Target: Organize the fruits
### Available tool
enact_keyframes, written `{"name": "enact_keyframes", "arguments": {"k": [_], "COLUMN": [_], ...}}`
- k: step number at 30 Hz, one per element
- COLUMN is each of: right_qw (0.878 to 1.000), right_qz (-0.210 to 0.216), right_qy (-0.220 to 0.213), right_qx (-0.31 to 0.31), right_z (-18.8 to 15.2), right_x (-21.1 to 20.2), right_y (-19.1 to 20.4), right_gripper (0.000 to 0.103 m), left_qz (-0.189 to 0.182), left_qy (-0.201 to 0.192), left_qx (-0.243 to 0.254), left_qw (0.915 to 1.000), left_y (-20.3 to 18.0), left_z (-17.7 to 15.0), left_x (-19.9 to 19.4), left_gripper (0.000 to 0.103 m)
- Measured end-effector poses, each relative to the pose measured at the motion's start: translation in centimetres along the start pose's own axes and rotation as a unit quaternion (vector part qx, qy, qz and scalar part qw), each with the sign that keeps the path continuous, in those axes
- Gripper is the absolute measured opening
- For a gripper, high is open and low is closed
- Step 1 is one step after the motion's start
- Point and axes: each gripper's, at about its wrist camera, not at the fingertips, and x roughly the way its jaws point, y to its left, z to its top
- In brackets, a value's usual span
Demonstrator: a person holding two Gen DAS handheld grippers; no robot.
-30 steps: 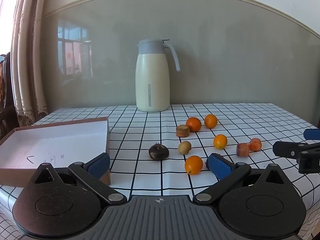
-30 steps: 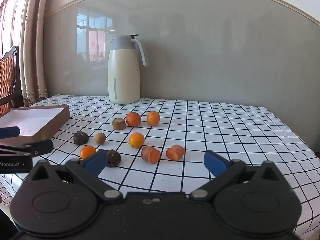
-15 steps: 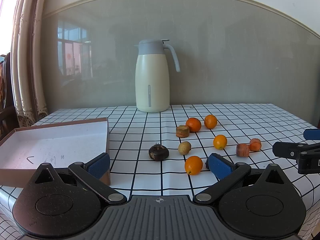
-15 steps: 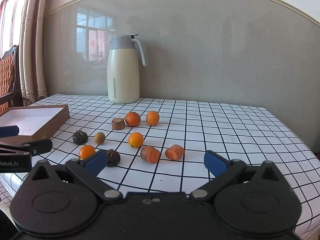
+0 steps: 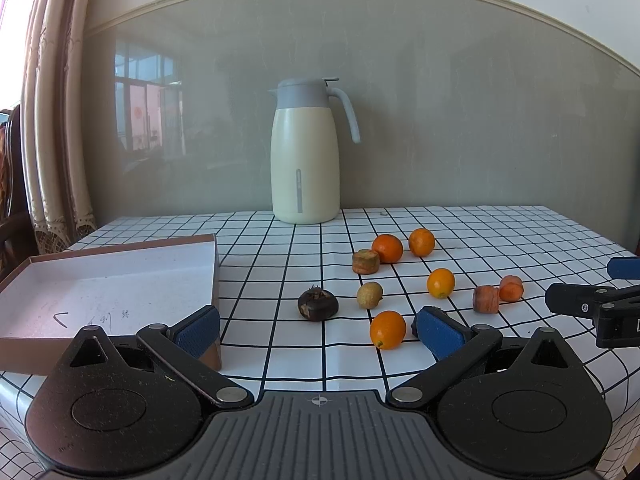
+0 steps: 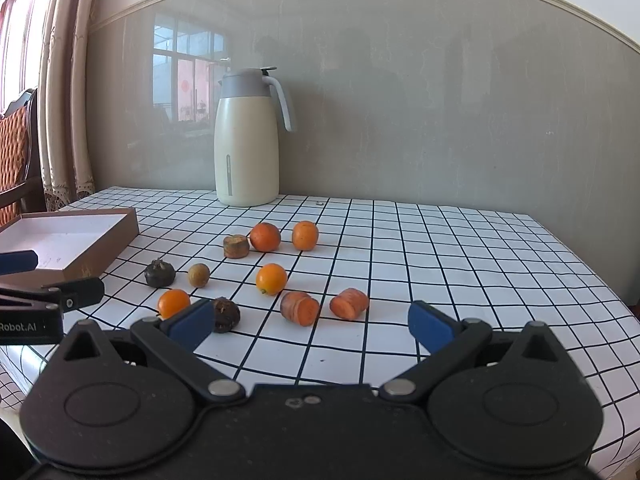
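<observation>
Both grippers hover low at the near edge of the table with the white, black-gridded cloth [image 6: 440, 240], and neither has anything in it. The left gripper [image 5: 318, 328] has its blue-padded fingers spread wide, released, with the shallow brown cardboard box with a white inside [image 5: 100, 280] just beside its left finger. The right gripper [image 6: 310, 322] is likewise wide open, empty. The fruit lies scattered mid-table, all outside the box: two round oranges [image 6: 265, 237] side by side at the back, a brownish cut carrot stub [image 6: 236, 246] touching the left one, a small orange kumquat [image 6: 271, 278] in the middle, another kumquat [image 5: 387, 329] nearest the left gripper. Two dark brown water chestnuts [image 6: 159, 273], a small tan longan [image 6: 198, 275] and two orange carrot chunks [image 6: 300, 308] fill out the spread. A cream thermos jug with a grey lid [image 5: 306, 152] stands upright by the wall.
</observation>
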Motion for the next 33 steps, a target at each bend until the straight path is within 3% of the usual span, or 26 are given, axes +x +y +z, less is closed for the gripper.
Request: {"name": "enact_keyframes", "arguments": {"k": [33], "right_qw": [1.000], "right_qz": [-0.001], "right_qy": [0.000], "right_qx": [0.001], "right_z": [-0.13], "right_x": [0.12], "right_y": [-0.18], "right_gripper": [0.097], "left_qz": [-0.001], "left_qy": [-0.002], "left_qx": [0.001], "left_qw": [1.0000], "left_y": [0.04], "left_z": [-0.06], "left_x": [-0.01], "left_gripper": [0.103]}}
